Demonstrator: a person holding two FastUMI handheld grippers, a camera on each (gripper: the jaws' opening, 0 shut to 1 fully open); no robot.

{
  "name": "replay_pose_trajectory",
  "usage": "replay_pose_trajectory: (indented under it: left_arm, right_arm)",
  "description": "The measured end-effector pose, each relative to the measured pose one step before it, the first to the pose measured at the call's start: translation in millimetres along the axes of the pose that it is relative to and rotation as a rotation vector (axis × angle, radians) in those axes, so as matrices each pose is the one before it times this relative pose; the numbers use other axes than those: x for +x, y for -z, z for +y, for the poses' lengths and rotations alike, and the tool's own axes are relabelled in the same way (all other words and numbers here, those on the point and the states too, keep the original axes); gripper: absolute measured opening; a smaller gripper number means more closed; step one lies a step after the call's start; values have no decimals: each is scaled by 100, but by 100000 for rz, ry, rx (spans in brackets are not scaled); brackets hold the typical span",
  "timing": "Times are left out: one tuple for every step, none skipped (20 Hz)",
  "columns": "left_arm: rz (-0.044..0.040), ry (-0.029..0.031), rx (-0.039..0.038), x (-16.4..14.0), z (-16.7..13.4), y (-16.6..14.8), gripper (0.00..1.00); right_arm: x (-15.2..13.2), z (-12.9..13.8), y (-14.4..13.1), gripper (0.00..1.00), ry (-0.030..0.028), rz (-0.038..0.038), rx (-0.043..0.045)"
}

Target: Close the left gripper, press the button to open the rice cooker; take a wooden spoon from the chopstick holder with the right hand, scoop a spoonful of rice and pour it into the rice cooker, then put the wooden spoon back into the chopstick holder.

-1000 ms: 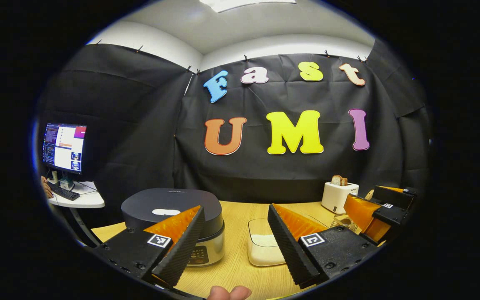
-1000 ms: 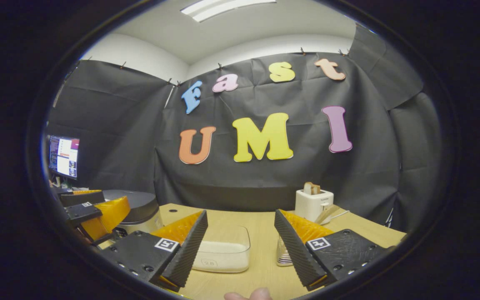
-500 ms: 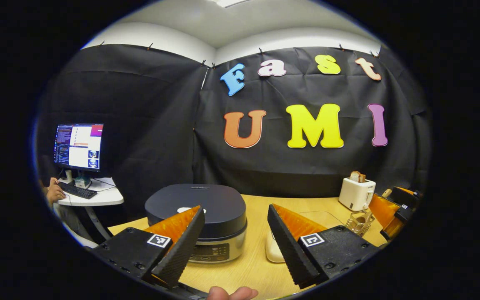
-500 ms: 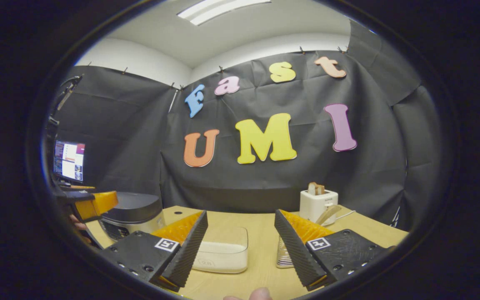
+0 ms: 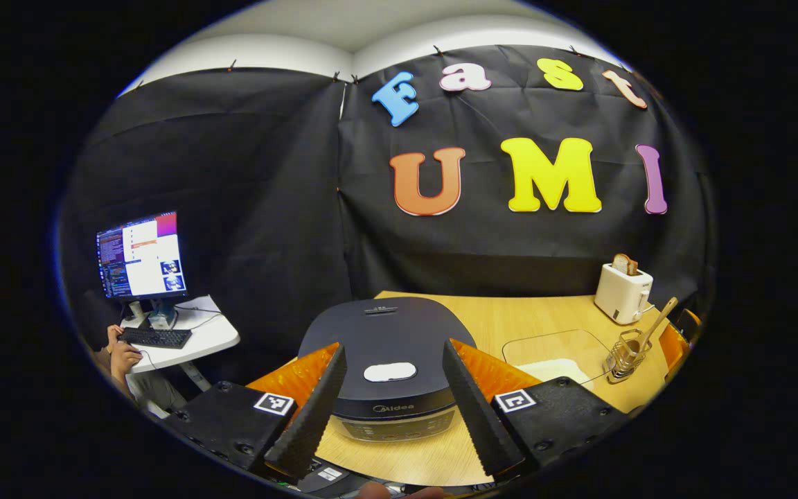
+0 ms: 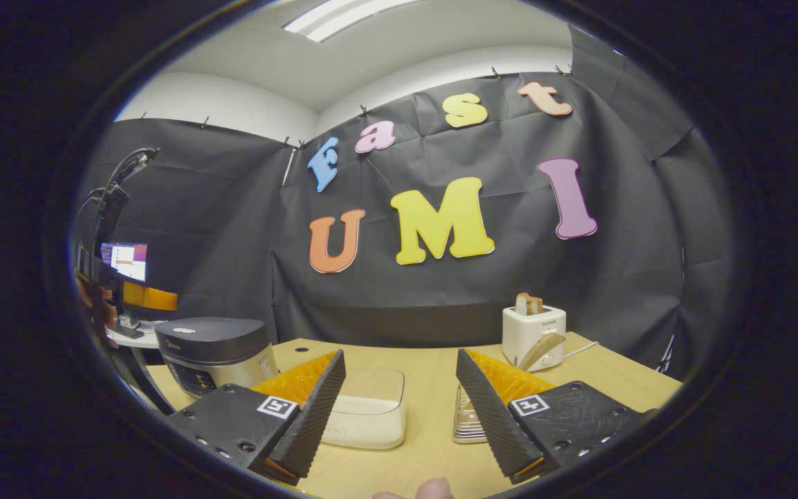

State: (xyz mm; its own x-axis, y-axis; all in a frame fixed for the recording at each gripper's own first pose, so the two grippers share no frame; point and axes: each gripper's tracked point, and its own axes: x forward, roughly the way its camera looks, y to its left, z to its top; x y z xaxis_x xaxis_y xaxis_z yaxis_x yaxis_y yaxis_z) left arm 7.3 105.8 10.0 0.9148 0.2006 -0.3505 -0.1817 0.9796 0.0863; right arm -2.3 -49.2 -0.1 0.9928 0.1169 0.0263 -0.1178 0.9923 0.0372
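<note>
Left gripper (image 5: pixel 391 409) hangs over the rice cooker (image 5: pixel 388 353), white lid button (image 5: pixel 390 372) at twelve o'clock between its wide, empty fingers; right gripper (image 6: pixel 399 409) spread wide, empty, chopstick holder (image 6: pixel 467 419) at one o'clock.

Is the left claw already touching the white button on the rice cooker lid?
Apart. In the left gripper view, the open left claw frames the white button on the rice cooker, neither finger reaching it.

Left claw (image 5: pixel 391 409) is spread wide, nothing between its fingers, tilted downward. Right claw (image 6: pixel 399 409) is gaping too, held level, with a fingertip (image 6: pixel 433 489) poking in underneath.
</note>
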Motion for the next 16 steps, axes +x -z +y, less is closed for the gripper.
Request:
replay_pose_trajectory:
  left_arm:
    - [5425,378,-1016,469,312,388,83]
    - [4108,-1876,324,280,742,202,80]
    - [1739,417,554,505,154,-242,72]
    - [3377,338,-291,499,24,17,70]
    - [2803,490,-960,290,-18,84,61]
    - [4106,1105,-583,450,-125,356,55]
    - [3254,327,-487,435,79,175,43]
    - [3165,-305,-449,366,269,248,37]
    - [2951,-91,-543,390,130,255,25]
    - [1817,61,-582,215,-133,150,20]
    - [976,80,-269,327,45,-45,13]
    - [647,292,-66,293,4,-103,10]
    - [1414,80,-111,215,-1,204,4]
    - [2212,731,-491,275,-109,583,3]
    - [681,-33,-554,66,-29,59,3]
    - [-185,-294,353,24,107,-112,3]
  right_arm:
    - [-121,-489,-189,96,851,-821,-1244]
    - [-97,-369,-115,95,810,-934,-1983]
    - [-94,-316,-103,95,588,-878,-1366]
    - [31,-197,232,95,172,-139,-621]
    - [17,-44,169,96,-647,316,534]
    - [-34,-80,62,95,-536,171,991]
    - [-51,-141,-36,95,-444,-132,936]
    - [-69,-207,75,95,-118,-147,615]
    - [-45,-195,112,96,-16,-11,643]
    - [14,-222,318,96,-168,419,534]
    - [45,-173,217,96,-109,583,623]
    - [87,-271,119,96,159,539,687]
    - [55,-207,78,96,230,389,686]
    - [42,-230,145,96,424,404,349]
    - [98,-148,-16,95,304,20,-277]
    - [-75,-99,-39,96,290,-324,-312]
